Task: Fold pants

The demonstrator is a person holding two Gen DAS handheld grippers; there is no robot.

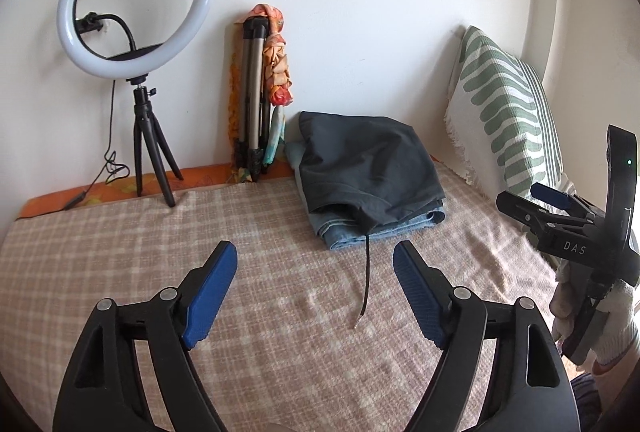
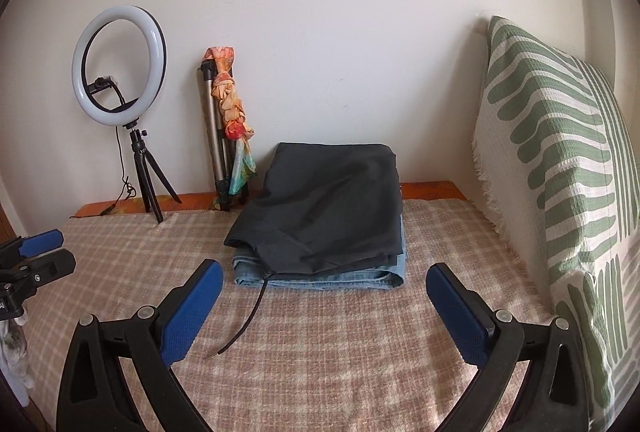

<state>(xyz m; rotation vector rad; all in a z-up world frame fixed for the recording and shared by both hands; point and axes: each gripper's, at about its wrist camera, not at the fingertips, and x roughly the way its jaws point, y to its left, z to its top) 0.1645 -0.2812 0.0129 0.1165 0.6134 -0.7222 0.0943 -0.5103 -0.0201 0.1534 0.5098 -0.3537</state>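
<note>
Dark grey pants (image 1: 370,168) lie folded on top of folded blue jeans (image 1: 384,228) near the back of the checked bed cover (image 1: 200,232). They also show in the right wrist view, the dark pants (image 2: 324,208) over the jeans (image 2: 320,278). A black drawstring (image 1: 365,288) trails forward from the dark pants onto the cover; it also shows in the right wrist view (image 2: 250,320). My left gripper (image 1: 314,260) is open and empty, in front of the stack. My right gripper (image 2: 324,280) is open and empty, just short of the stack's front edge. The right gripper also shows at the right edge of the left wrist view (image 1: 560,208).
A ring light on a small tripod (image 1: 136,0) stands at the back left, its cable on the bed. A folded tripod with a tied orange scarf (image 1: 264,88) leans on the wall. A green-striped pillow (image 2: 560,160) stands along the right side.
</note>
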